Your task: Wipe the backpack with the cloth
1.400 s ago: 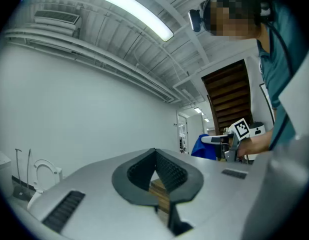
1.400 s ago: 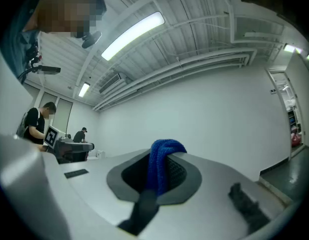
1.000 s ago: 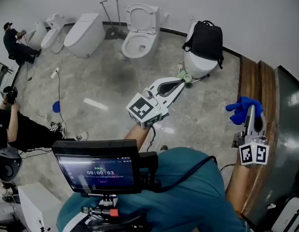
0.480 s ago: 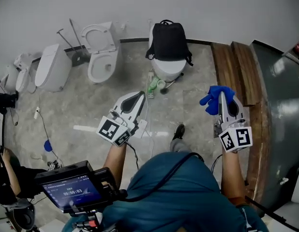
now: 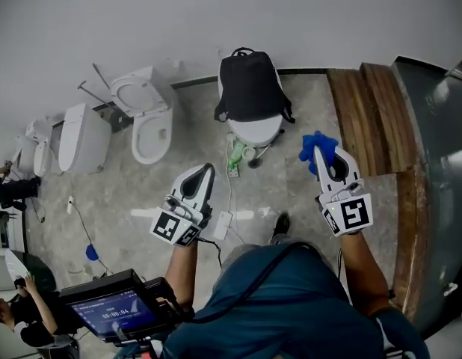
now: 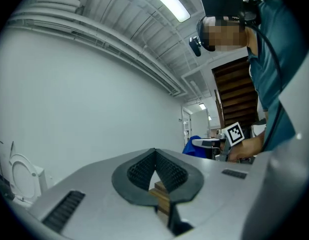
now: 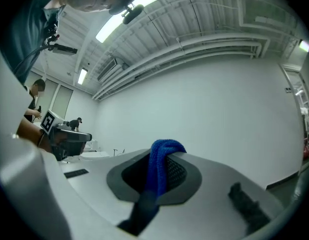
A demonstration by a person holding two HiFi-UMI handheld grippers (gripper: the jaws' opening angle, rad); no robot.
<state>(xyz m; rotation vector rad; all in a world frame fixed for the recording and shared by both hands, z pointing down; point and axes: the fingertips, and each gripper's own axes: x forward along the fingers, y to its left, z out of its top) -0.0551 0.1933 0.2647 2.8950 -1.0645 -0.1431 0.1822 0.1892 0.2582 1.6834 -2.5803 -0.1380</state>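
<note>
Right tool (image 5: 325,158) is clamped on the blue cloth (image 5: 318,146). Right gripper view shows it pinched between the jaws, a fold poking over the tips. Left tool (image 5: 207,172) has its jaws together with nothing in them, held out over the floor. Black backpack (image 5: 250,88) sits upright on a closed toilet (image 5: 255,132) by the wall, straight ahead and well apart from both tools. Cloth isn't touching it. My read: pickup done, wiping not started. Left to do: close the gap, get the cloth onto the bag's face, wipe. Left tool may need to steady the bag, since it could slide off the lid.
</note>
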